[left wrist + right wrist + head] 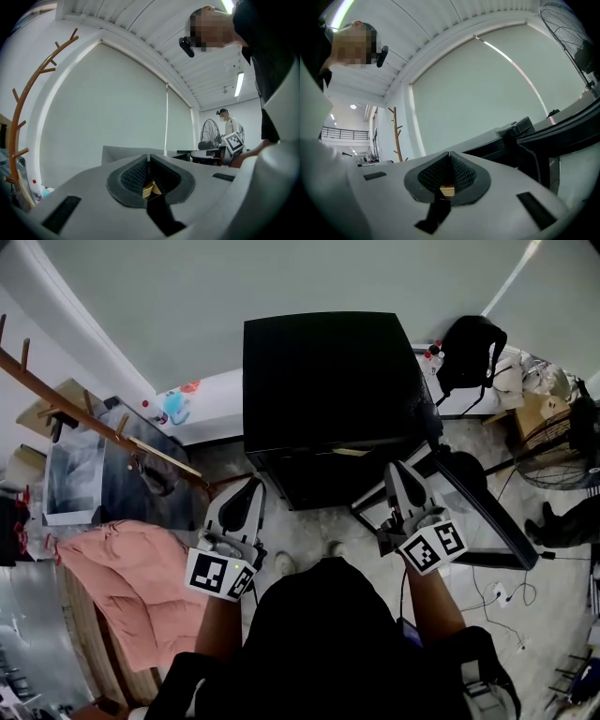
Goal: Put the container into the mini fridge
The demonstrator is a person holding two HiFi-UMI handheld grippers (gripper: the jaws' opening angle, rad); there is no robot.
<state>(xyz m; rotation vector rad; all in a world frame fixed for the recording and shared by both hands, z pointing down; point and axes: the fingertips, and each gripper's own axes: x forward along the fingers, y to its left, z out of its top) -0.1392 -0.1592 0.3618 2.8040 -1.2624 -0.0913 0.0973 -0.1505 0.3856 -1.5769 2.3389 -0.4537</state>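
Left gripper (249, 489) and right gripper (399, 472) closed, empty — fridge (328, 381) door (487, 512) open, no container visible — possibly already inside.

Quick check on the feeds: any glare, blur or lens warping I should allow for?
Head view: evenly lit and sharp, though straight edges bow outward and the black mini fridge reads as a flat dark patch. Left gripper view: heavy fisheye bends the coat rack into an arc; the ceiling light is bright without flare. Right gripper view: same warping, dark corners.
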